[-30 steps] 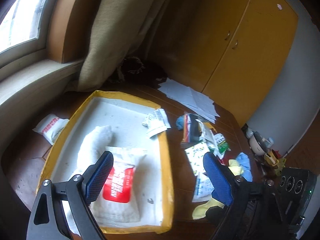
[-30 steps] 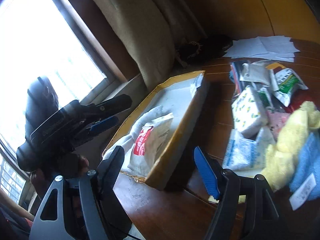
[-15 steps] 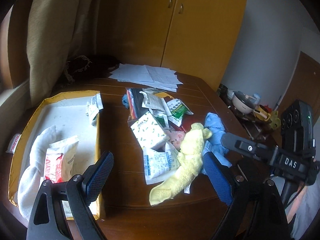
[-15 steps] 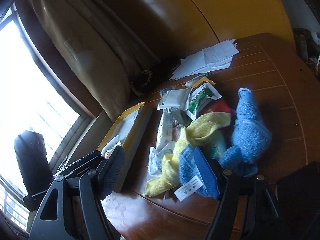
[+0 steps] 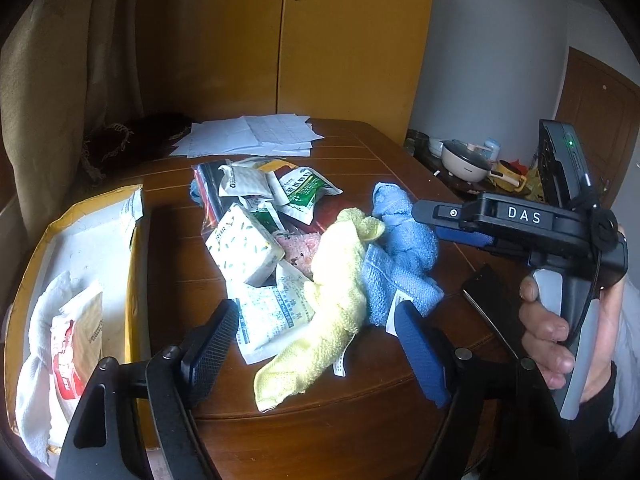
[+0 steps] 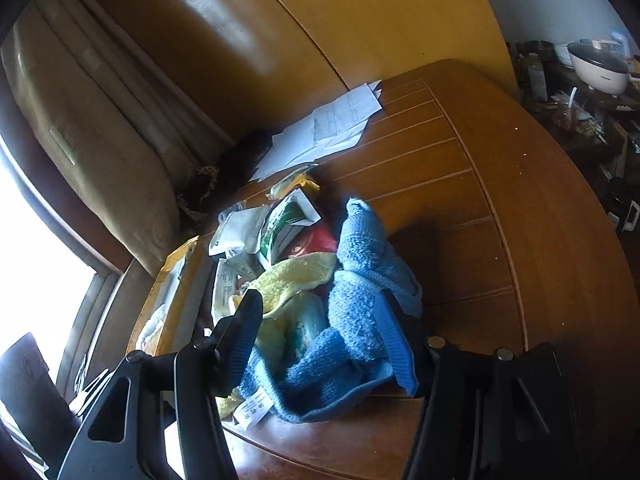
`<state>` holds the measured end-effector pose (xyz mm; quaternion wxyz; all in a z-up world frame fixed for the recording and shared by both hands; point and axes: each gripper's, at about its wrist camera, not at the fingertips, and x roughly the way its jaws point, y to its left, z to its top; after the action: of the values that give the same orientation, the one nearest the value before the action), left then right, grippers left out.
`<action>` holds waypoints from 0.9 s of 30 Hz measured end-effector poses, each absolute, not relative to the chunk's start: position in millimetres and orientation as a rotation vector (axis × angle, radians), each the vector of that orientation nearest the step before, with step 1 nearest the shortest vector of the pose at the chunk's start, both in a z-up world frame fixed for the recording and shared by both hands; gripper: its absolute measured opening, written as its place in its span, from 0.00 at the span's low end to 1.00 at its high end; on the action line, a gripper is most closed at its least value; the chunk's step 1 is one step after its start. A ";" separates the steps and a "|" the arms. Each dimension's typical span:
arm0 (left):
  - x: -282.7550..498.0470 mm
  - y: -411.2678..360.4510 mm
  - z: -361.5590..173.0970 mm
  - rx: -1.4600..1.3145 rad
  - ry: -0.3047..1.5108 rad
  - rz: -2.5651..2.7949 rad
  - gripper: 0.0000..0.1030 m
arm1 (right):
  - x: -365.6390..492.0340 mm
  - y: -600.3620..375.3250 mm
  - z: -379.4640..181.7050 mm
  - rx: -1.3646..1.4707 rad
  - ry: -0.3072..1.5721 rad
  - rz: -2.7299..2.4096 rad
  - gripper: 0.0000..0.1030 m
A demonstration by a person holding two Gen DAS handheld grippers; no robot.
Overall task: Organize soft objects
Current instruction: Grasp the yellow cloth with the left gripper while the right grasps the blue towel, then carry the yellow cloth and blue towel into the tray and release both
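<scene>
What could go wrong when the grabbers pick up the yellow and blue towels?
The right gripper is closing around the blue towel, which overlaps the yellow towel, so both might lift together. The yellow towel lies over a white packet and could drag it along. The left gripper, also closing, holds nothing.
</scene>
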<state>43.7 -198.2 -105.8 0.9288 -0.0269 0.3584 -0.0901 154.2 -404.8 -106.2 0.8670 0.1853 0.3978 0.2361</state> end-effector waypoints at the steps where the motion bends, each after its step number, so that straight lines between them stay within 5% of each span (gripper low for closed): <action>1: 45.8 -199.8 -107.5 -0.053 0.740 -0.193 0.77 | 156.4 -406.1 -107.3 0.386 0.837 0.490 0.56; 5: 54.1 -208.5 -114.6 -0.019 0.761 -0.218 0.63 | 163.5 -406.5 -111.3 0.369 0.849 0.454 0.56; 10: 66.7 -216.8 -127.9 0.010 0.801 -0.236 0.59 | 175.8 -405.9 -120.3 0.376 0.876 0.439 0.56; 15: 80.1 -217.9 -144.6 -0.019 0.879 -0.261 0.38 | 180.5 -399.0 -125.1 0.335 0.889 0.409 0.57; 23: 81.0 -213.2 -147.2 -0.086 0.901 -0.281 0.35 | 182.1 -400.3 -121.1 0.289 0.862 0.382 0.27; 27: 77.9 -205.7 -140.5 -0.127 0.882 -0.296 0.35 | 171.6 -410.6 -104.0 0.344 0.790 0.428 0.22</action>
<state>77.9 -205.7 -140.5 0.8918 -0.0613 0.4248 -0.1428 171.6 -410.6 -104.0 0.8865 0.1656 0.3800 0.2057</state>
